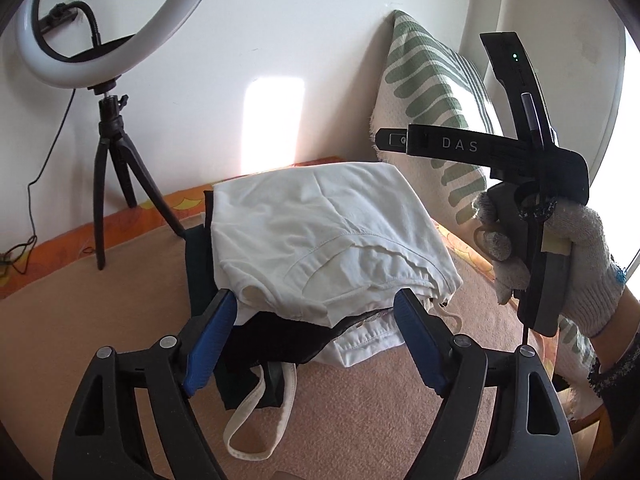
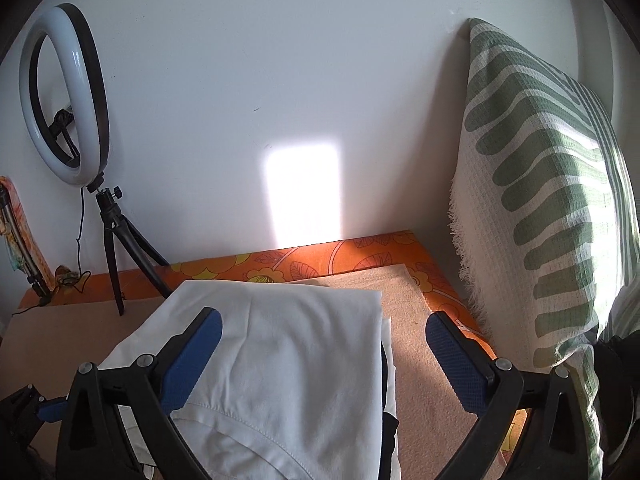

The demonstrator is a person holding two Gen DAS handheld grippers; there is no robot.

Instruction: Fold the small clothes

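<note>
A folded white garment (image 1: 316, 232) tops a small stack on the peach blanket (image 1: 100, 320). Under it lie a black garment (image 1: 280, 340) and another white piece (image 1: 360, 346), and a white strap loop (image 1: 256, 420) trails toward me. My left gripper (image 1: 315, 296) stands open at the stack's near edge, its blue pads on either side of the pile and not pressing on it. In the right wrist view my right gripper (image 2: 324, 318) is wide open above the white garment (image 2: 280, 360), one finger over the cloth and the other over the blanket.
A ring light on a black tripod (image 1: 100, 40) stands at the back left by the wall. A green-and-cream pillow (image 2: 540, 200) leans upright at the right. An orange floral sheet (image 2: 340, 256) edges the blanket. A gloved hand (image 1: 560, 248) holds the right gripper's handle.
</note>
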